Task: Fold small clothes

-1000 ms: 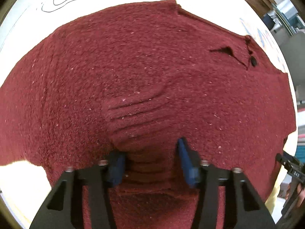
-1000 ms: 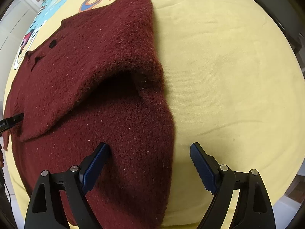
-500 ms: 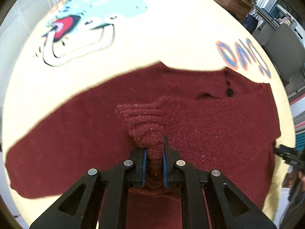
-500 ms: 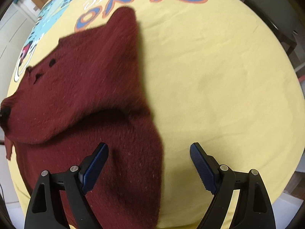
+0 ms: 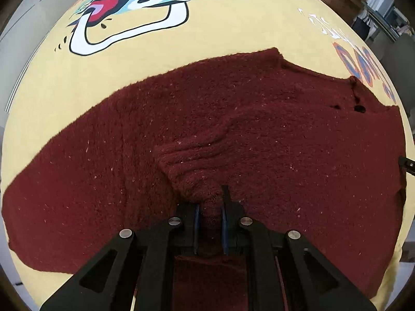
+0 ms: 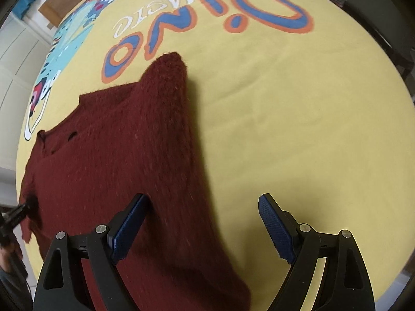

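The maroon knit sweater (image 5: 259, 134) lay spread on the yellow dinosaur-print cloth (image 5: 233, 36). The left gripper (image 5: 210, 223) pinched a ribbed fold of it at 6 o'clock. The right gripper (image 6: 202, 230) hung wide apart, clamping nothing, over the sweater's right edge.

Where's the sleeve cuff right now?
In the left wrist view the ribbed cuff sits low centre, pinched in the left gripper, over the sweater's body.

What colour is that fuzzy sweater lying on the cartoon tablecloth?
Dark maroon red, plain, no pattern: the sweater shows best in the left wrist view.
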